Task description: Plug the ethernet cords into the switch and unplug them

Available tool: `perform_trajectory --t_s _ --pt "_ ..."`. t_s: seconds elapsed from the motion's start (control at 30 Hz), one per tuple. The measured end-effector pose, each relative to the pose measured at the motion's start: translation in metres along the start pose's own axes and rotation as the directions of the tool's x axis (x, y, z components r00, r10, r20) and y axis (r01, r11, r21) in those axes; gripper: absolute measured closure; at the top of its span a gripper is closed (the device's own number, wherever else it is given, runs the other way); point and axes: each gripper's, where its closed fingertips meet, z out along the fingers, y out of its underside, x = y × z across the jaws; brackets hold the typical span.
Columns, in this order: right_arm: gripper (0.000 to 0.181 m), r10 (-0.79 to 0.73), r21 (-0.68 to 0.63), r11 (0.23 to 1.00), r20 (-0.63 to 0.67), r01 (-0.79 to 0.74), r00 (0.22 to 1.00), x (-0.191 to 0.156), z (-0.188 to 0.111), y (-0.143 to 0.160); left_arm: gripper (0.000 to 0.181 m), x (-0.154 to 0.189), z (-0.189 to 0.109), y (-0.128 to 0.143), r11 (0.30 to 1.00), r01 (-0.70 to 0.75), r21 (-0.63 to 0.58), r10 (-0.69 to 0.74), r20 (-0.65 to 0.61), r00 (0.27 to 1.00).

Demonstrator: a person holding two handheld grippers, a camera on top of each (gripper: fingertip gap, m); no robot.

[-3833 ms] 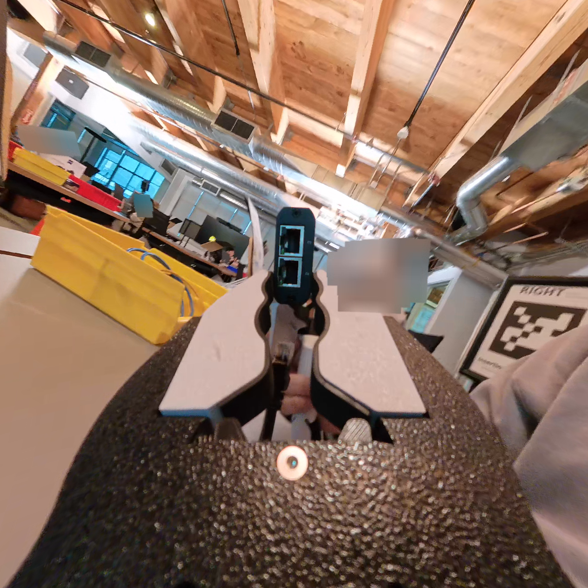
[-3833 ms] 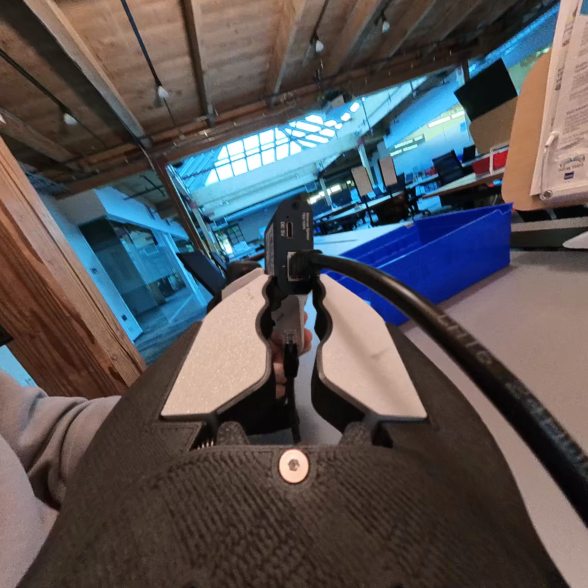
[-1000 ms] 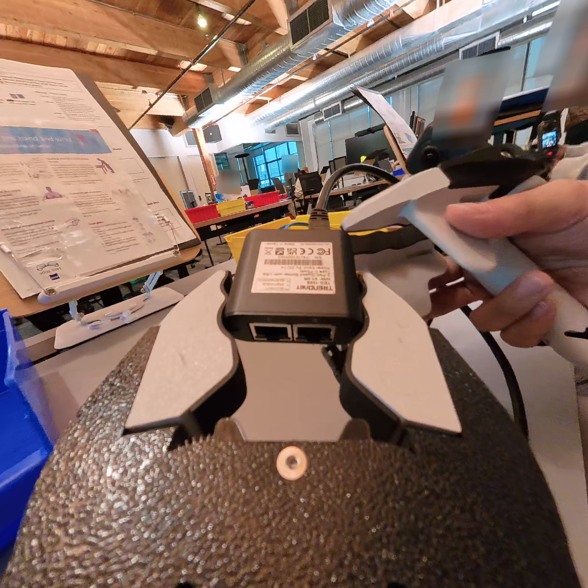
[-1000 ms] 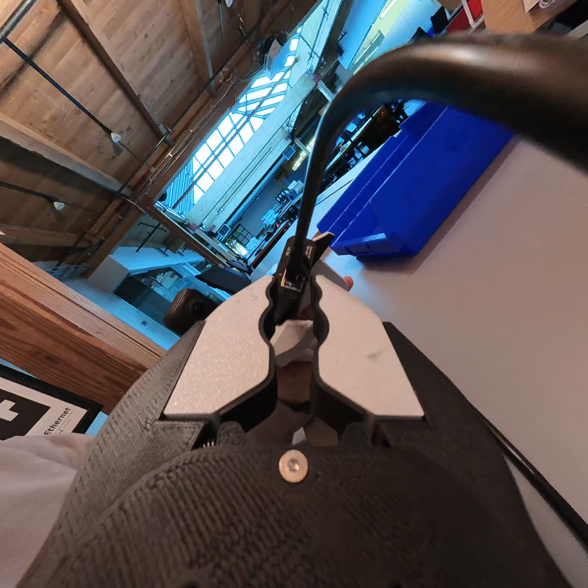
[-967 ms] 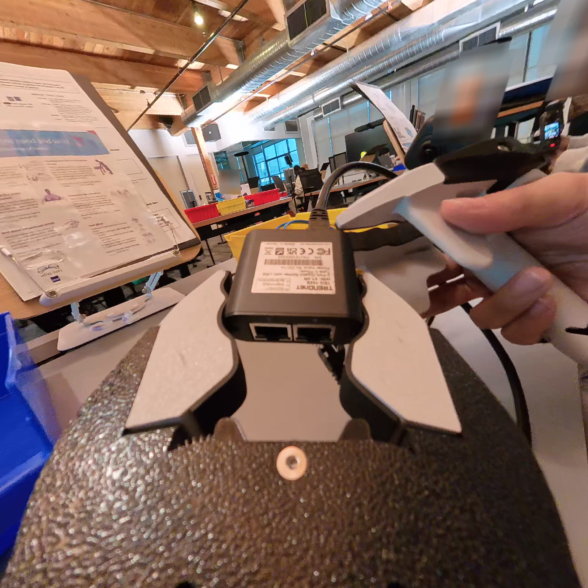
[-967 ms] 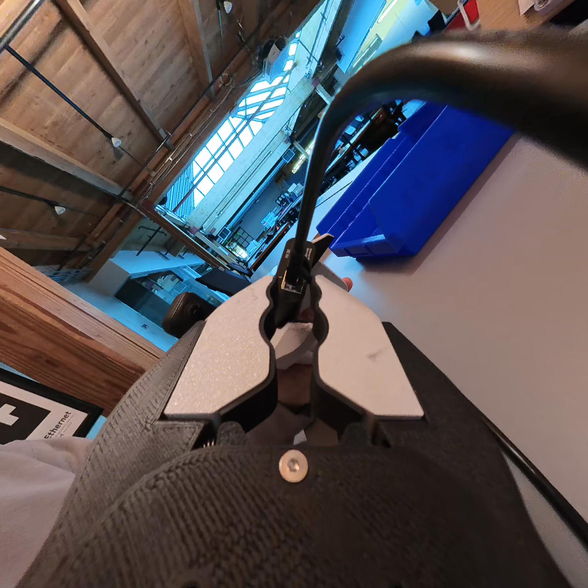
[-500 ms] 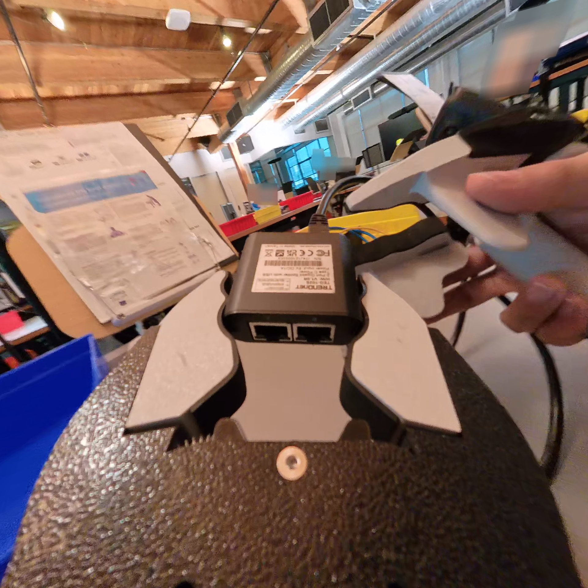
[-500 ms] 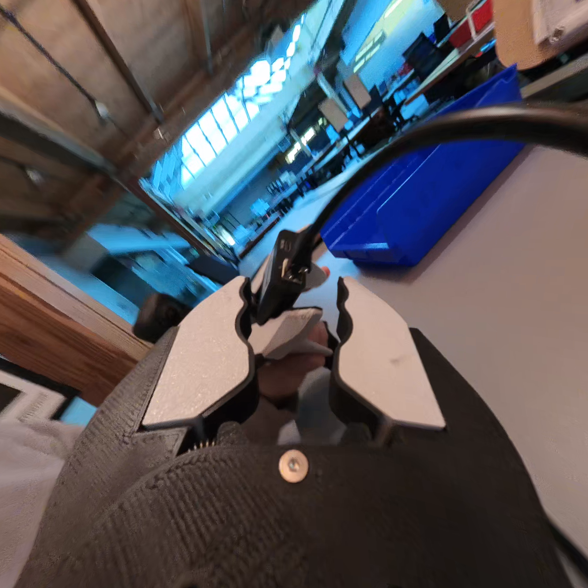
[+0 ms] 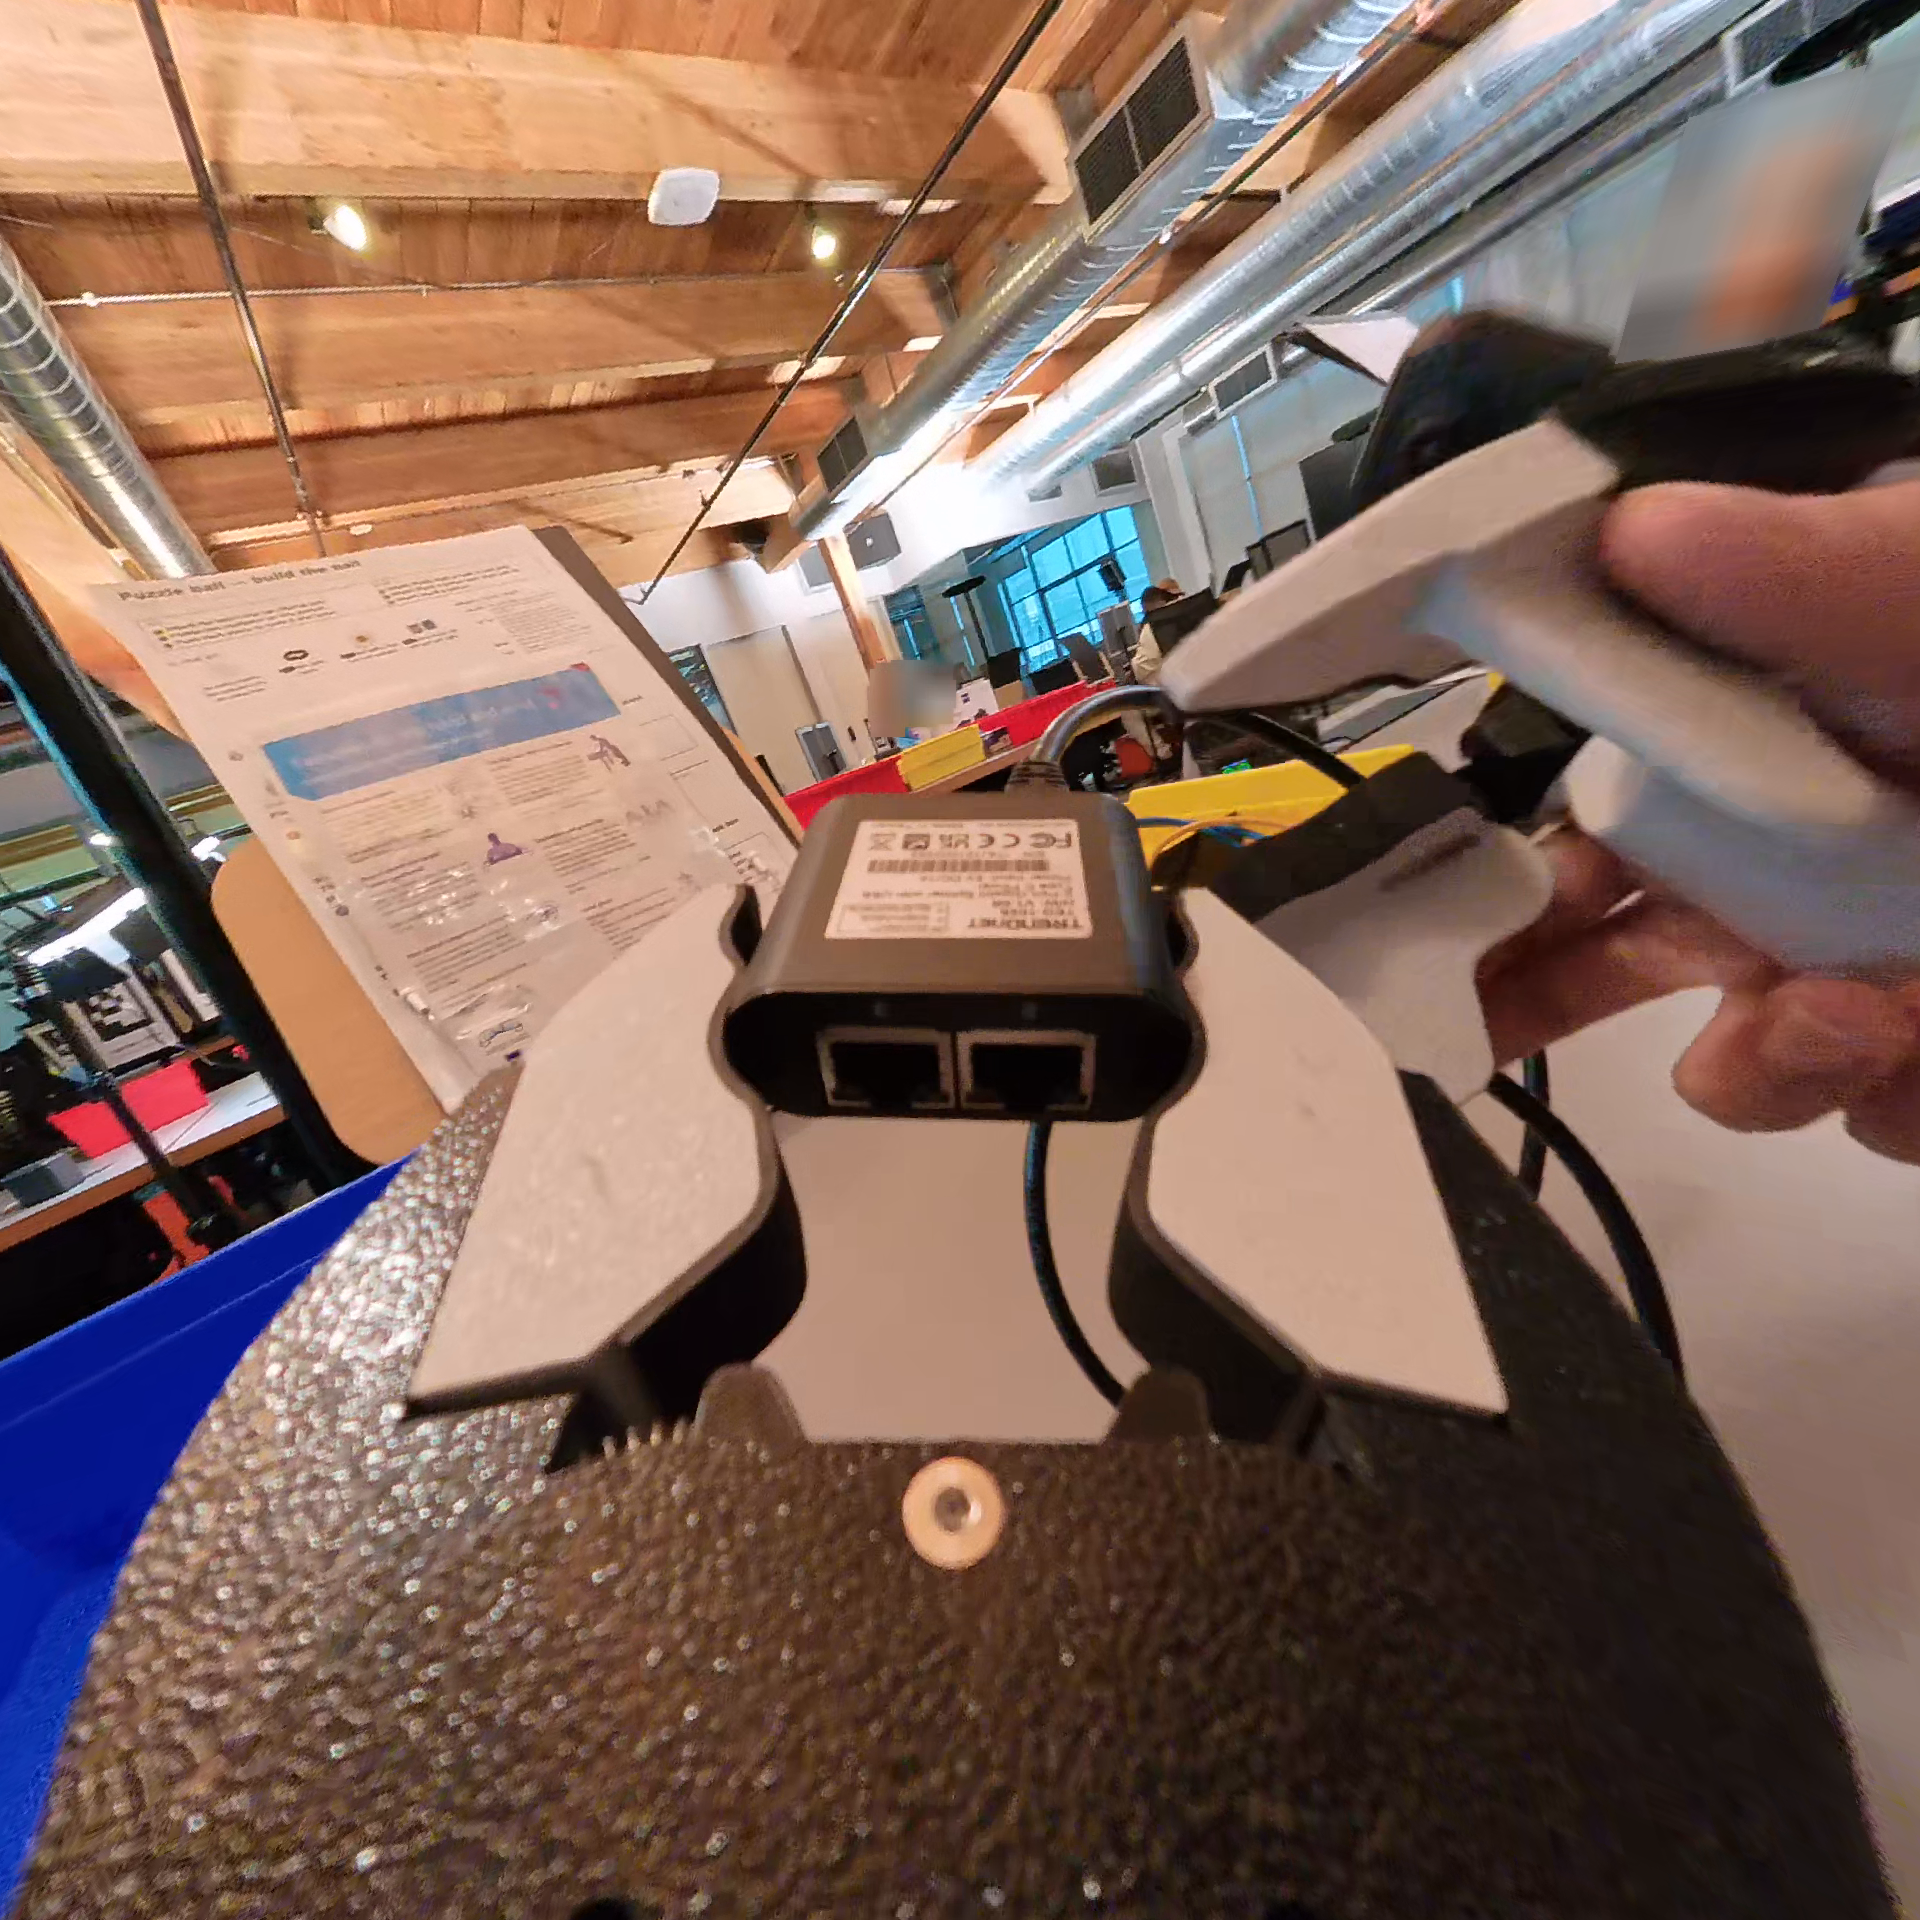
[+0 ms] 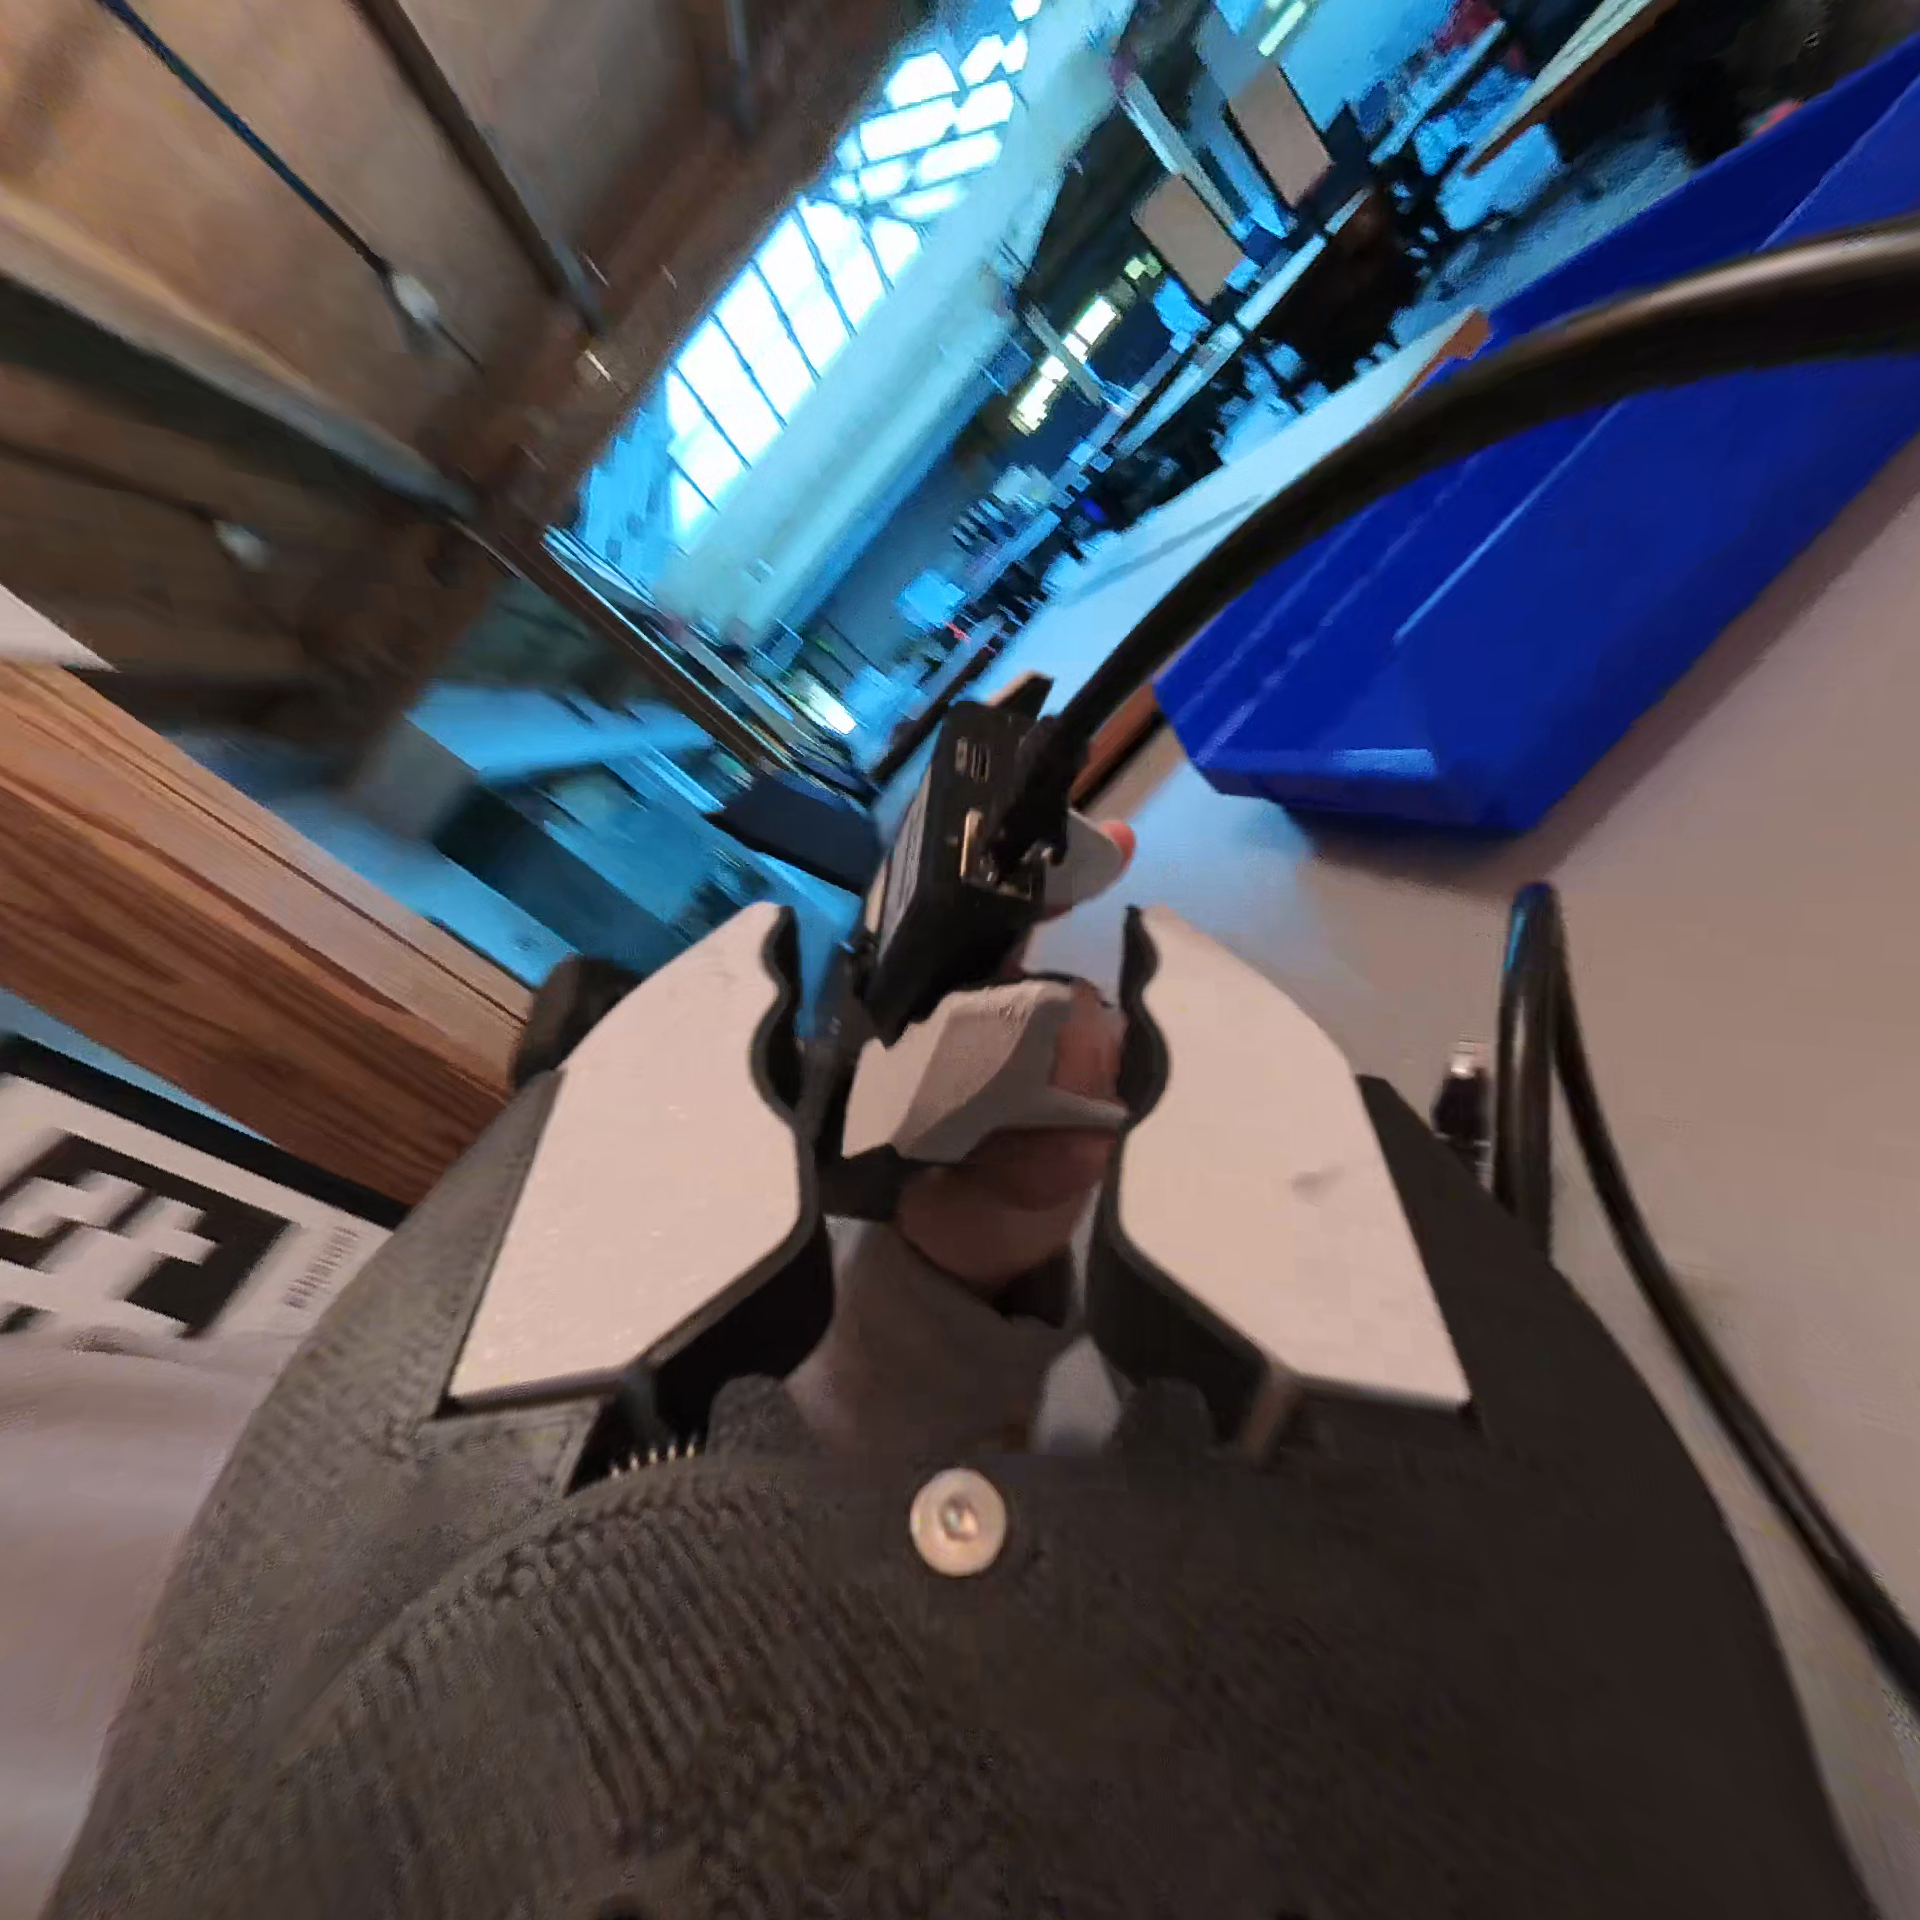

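Switch (image 9: 956, 977), a small black box with rounded corners, sits clamped between the two grey fingers of the left claw (image 9: 956, 997), held up off the grey table (image 9: 1766, 1299). Its near face carries two ethernet ports side by side, both vacant, and a white label with a barcode covers its upper face. A black ethernet cord (image 9: 1049, 1236) is plugged into the far end of the box, arches up behind it, and a thin stretch of the same black cable hangs below the ports, between the fingers. Just right of the switch is the right claw (image 9: 1382, 977), gripped by a person's hand (image 9: 1704, 935) and blurred. In the right wrist view, the right claw (image 10: 961, 966) has its fingers spread apart with nothing pinched between them; the switch (image 10: 951, 883) shows just beyond its tips, edge-on and tilted, with the cord (image 10: 1351, 457) leaving its plug and sweeping up to the right. More black cable lies looped on the table on the right. A blue bin (image 10: 1558, 623) stands farther off on the table, a yellow bin (image 9: 1247, 800) lies beyond the switch, and a printed sheet on a board (image 9: 447, 800) leans at the far left.
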Motion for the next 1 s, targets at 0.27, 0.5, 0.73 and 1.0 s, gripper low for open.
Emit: perform_trajectory --t_s 0.27,0.5,0.73,1.0 --pt "0.152 0.13 0.063 0.989 0.101 -0.137 0.986 0.004 -0.001 -0.004 0.109 0.014 0.001 -0.001 0.998 0.059 0.035 -0.055 -0.092 0.994" --pt "0.159 0.168 0.146 0.972 0.116 -0.184 0.979 0.008 -0.005 -0.01 0.109 0.015 0.002 0.002 0.997 0.074 0.026 -0.072 -0.082 0.994" --pt "0.166 0.202 0.198 0.954 0.13 -0.225 0.971 0.013 -0.009 -0.013 0.109 0.014 0.003 0.002 0.997 0.079 0.019 -0.077 -0.066 0.995" --pt "0.166 0.172 0.21 0.957 0.136 -0.198 0.976 0.014 -0.01 -0.011 0.109 0.015 0.003 0.003 1.0 0.013 0.015 -0.012 -0.064 0.998"
